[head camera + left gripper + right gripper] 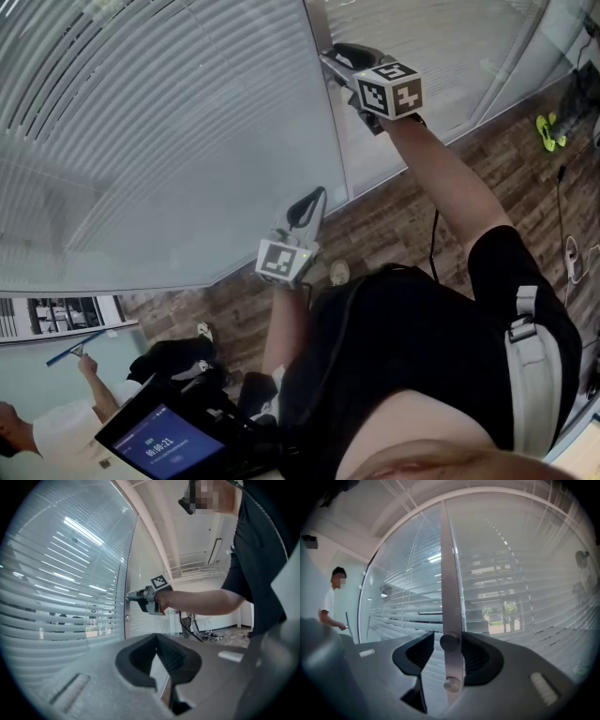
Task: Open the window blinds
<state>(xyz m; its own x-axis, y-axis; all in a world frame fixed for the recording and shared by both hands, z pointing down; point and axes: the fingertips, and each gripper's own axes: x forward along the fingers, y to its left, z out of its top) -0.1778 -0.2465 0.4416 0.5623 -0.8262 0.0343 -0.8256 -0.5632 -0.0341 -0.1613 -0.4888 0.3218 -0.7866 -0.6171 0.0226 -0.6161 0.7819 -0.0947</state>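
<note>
1. Right tongs [449, 638] fill my nearest view. The jaws stand apart on either side of the upper knob [449, 642] on the metal window post [449, 564], and the pads don't visibly press it
2. Left tongs [157, 637] hang well back from the right ones and off the window, with tips together and nothing between them
3. Blind slats [506, 597] spread to both sides of the right tongs, behind the glass pane [403, 588]. They are part-tilted, with the outdoors showing through the gaps
4. My judgement is that the slats are light and flimsy but sealed out of reach, so the knob is the only hold. It looks small, hard and smooth, so probably slippery, and I'd pinch its round sides squarely, then twist
5. One more knob [452, 684] sits just below the right jaws
6. No containers show near either tongs
</note>
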